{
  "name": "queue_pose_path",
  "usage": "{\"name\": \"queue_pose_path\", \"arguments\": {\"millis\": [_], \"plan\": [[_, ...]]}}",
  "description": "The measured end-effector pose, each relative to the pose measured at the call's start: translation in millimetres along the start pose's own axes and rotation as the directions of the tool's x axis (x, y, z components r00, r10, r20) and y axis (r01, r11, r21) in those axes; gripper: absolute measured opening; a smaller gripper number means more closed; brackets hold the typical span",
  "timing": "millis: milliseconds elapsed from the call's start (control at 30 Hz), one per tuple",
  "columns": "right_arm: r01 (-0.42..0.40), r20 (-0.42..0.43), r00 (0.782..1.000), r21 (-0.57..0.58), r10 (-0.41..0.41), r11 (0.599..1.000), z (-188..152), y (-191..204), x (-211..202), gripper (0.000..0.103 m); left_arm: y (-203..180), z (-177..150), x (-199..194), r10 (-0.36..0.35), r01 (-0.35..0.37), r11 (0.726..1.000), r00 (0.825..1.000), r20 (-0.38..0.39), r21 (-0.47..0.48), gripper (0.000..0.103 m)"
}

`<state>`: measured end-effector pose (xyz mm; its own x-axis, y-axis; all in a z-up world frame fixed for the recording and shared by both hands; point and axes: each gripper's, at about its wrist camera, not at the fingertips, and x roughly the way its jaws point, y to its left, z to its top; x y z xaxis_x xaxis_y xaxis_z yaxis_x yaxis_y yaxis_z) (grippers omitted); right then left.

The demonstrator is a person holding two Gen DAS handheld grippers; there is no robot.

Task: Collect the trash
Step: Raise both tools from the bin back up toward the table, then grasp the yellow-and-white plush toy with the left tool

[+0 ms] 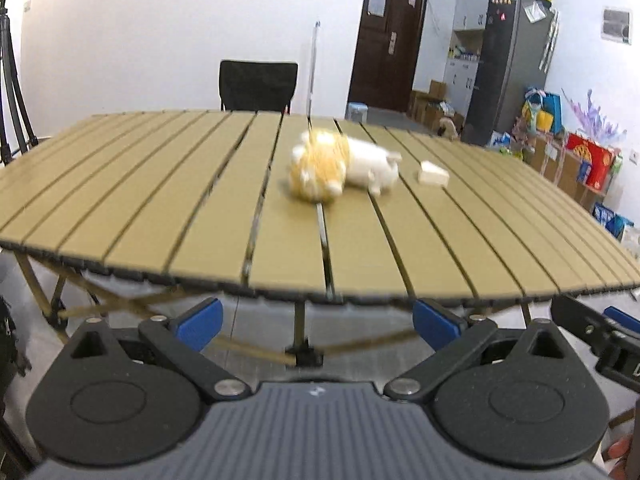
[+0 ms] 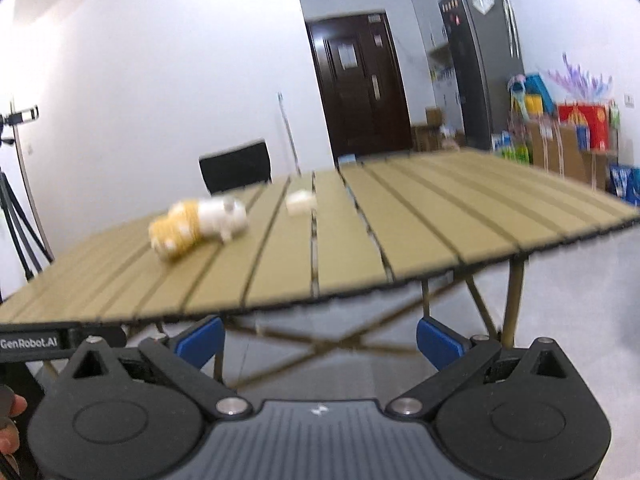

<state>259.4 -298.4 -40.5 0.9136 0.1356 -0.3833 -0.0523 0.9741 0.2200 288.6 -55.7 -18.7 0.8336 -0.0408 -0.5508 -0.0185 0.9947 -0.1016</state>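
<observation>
Two grippers held low in front of a tan slatted folding table [image 1: 160, 200], below its near edge. Left gripper [image 1: 318, 322] with jaws spread wide, blue pads [image 1: 200, 322] far apart, nothing between them. Right gripper [image 2: 320, 338] the same: jaws wide open, blue pads [image 2: 202, 340] empty.

On the table top, a yellow and white plush toy [image 1: 336, 166] lying on its side, blurry. Just to its right in the left wrist view, a small white crumpled bit of trash [image 1: 433, 174], close to the toy but not touching it. Both well away from the grippers, past the middle of the table. In the right wrist view, the toy [image 2: 200, 228] far to the left and the white bit [image 2: 300, 201] nearer the middle.

Behind the table, a black chair [image 1: 258, 86], a dark brown door [image 1: 386, 40], a tall dark fridge [image 1: 508, 64] and bright boxes [image 1: 588, 160] along the right wall. A tripod [image 1: 12, 80] at the far left. A fingertip [image 2: 12, 404] showing at the left edge of the right wrist view.
</observation>
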Motion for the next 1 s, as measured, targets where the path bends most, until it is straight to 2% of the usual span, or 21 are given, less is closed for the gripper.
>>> {"name": "queue_pose_path", "arguments": {"millis": [167,400,500,633,800,1000], "plan": [[-0.011,0.046,0.999,-0.006,0.011,1.000,27,3,16,0.103,4,28,14,0.011,-0.011,1.000,0.999,0.048,-0.006,0.103],[-0.050,0.038,0.998,0.007,0.050,0.999,54,7,51,0.103,3,62,42,0.022,-0.025,0.999,0.995,0.094,0.034,0.103],[-0.067,0.029,0.997,-0.005,0.067,0.998,60,13,68,0.103,3,71,59,-0.021,0.018,0.999,0.997,0.076,0.044,0.103],[-0.086,0.007,0.996,0.021,0.086,0.996,66,18,92,0.103,8,80,80,-0.039,0.039,0.999,0.998,0.039,0.021,0.103],[-0.094,-0.006,0.996,0.046,0.094,0.995,72,22,119,0.103,8,92,105,-0.040,0.040,0.998,0.999,0.000,0.043,0.103],[-0.066,0.028,0.998,0.057,0.064,0.996,83,23,138,0.103,2,99,128,-0.023,0.024,0.997,1.000,-0.007,0.068,0.103]]}}
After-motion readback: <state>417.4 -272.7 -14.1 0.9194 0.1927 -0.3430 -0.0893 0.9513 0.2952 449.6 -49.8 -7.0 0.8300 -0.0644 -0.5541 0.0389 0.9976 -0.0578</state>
